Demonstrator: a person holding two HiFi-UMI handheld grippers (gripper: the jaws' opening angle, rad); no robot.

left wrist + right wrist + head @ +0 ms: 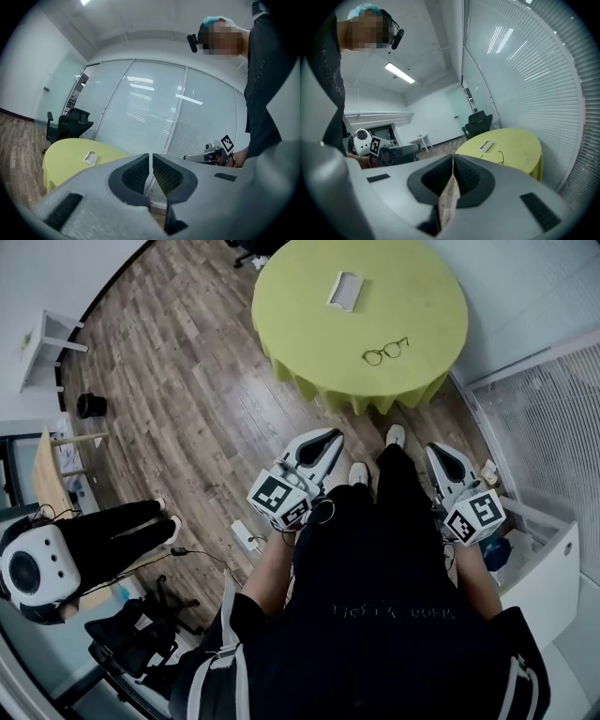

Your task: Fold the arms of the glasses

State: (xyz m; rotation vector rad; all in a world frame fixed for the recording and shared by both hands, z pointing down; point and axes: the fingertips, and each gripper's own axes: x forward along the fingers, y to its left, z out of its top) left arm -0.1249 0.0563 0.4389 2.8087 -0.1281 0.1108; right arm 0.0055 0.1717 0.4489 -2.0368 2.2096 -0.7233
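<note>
The glasses are laid, arms unfolded, on the round yellow-green table, toward the table edge nearest the person, and a flat white object is seen farther in on the table. The left gripper and the right gripper are held well short of the table. The jaws of each are pressed together and nothing is gripped between them.

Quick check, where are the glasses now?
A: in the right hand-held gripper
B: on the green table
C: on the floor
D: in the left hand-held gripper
B: the glasses lie on the green table; the left hand-held gripper and right hand-held gripper are shut and empty.
</note>
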